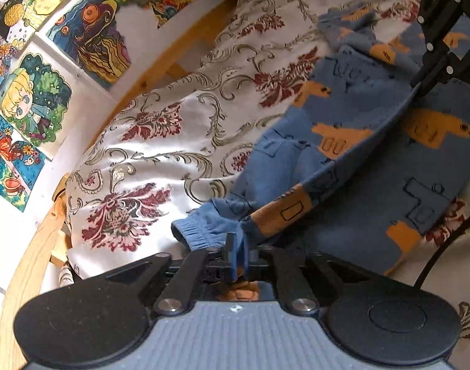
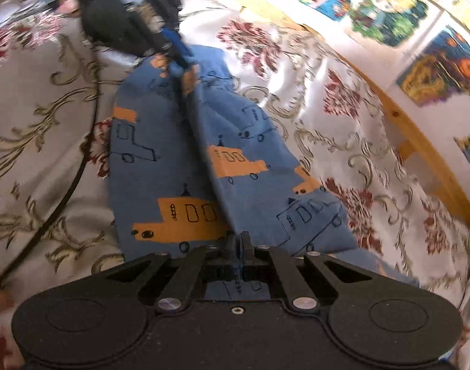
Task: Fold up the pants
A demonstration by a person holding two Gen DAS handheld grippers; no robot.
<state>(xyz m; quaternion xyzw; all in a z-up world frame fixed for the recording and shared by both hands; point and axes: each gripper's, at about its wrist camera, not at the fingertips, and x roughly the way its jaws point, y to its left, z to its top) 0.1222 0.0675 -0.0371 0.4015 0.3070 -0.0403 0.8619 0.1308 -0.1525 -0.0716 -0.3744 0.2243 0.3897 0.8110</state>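
**Blue vehicle-print pants stretched between two clamped grippers**

Pants (image 1: 358, 154) spread across the centre and right of the left wrist view, lying on a floral bedspread (image 1: 148, 141); blue knit printed with orange and outlined vehicles; one edge lifted taut, running from lower centre to upper right of that frame. Left gripper (image 1: 236, 259) at bottom centre, jaws pressed together on the gathered elastic cuff (image 1: 198, 234) end of a leg. Right gripper (image 1: 432, 74) seen at upper right of the same view, pinching the far end of the raised edge; in its own view, right gripper (image 2: 239, 246) at bottom centre with jaws closed on blue cloth, probably the waist end, though blur leaves that unsure. Left gripper again at upper left of the right wrist view (image 2: 173, 46), smeared by motion. Colourful drawings (image 1: 34, 98) on the wall at left; wooden bed frame (image 1: 31, 246) along the edge.

Likely handling: light, soft, limp, slightly stretchy; sags wherever unsupported; no fragility; satin-looking bedspread probably slippery beneath. Best holds: cuff and waistband, where gathered elastic gives thickness; thin single layers prone to slipping out.
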